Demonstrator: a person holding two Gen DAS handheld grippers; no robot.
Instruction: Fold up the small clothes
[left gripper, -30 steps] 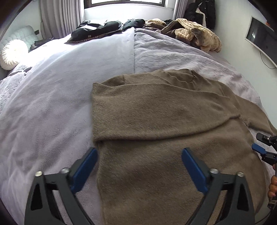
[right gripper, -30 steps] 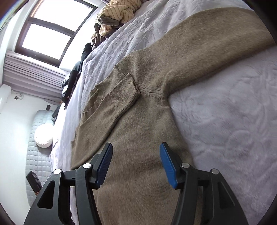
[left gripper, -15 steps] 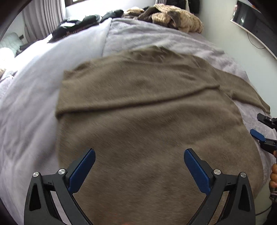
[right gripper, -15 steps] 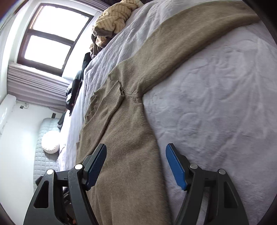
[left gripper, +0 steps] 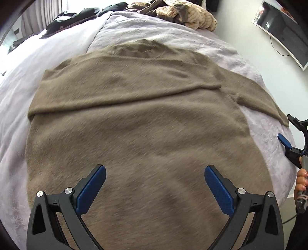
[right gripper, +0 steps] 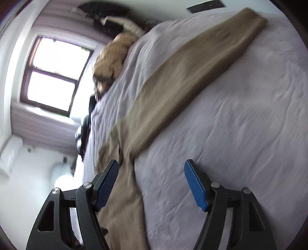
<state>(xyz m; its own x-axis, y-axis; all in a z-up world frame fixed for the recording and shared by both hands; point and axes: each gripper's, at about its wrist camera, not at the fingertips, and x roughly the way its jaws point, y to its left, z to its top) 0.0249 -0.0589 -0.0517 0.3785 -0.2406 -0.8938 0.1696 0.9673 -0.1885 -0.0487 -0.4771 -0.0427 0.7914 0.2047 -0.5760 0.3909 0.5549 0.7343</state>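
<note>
A brown knit sweater (left gripper: pixel 138 123) lies flat on the bed, its left sleeve folded across the chest. Its right sleeve (right gripper: pixel 184 77) stretches out over the lilac bedcover, also seen in the left wrist view (left gripper: pixel 261 100). My left gripper (left gripper: pixel 154 184) is open and empty, hovering over the sweater's lower body. My right gripper (right gripper: pixel 150 180) is open and empty, above the sweater's right side edge near the armpit. It shows at the right edge of the left wrist view (left gripper: pixel 288 132).
The lilac bedcover (right gripper: pixel 240 125) spreads around the sweater. A heap of tan and striped clothes (left gripper: pixel 184 13) and dark garments (left gripper: pixel 67 19) lie at the far end of the bed. A wall screen (left gripper: pixel 283 28) is at right; a window (right gripper: pixel 55 77) is behind.
My left gripper moved right and closer over the sweater's body. My right gripper swung right, off the sweater's body toward the outstretched sleeve. Both stayed open.
</note>
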